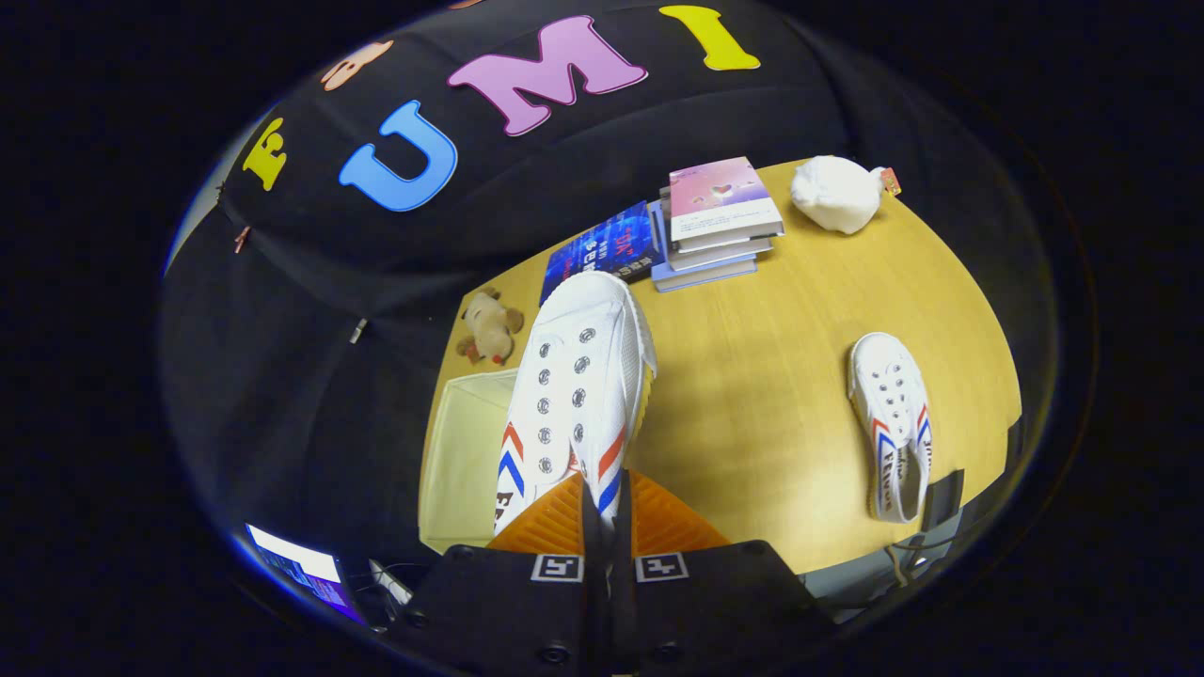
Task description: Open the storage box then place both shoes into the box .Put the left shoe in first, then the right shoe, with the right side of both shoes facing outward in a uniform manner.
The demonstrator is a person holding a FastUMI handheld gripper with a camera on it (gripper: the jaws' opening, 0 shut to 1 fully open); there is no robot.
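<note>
The jaws are clenched on the heel rim of a light, floppy canvas shoe [578, 376] held above the open box [466, 461], while the other shoe [889, 423] lies on the surface [752, 376].

Your one camera rode on the gripper [604, 512] and looked forward along its fingers [555, 522], from well above the tabletop [752, 376] and tilted down at it. It sat very close to the shoe [574, 385] held right ahead of the fingers, which closed on it. Beyond, its fisheye took in the tabletop's far edge and the booth's wall [310, 310].
</note>
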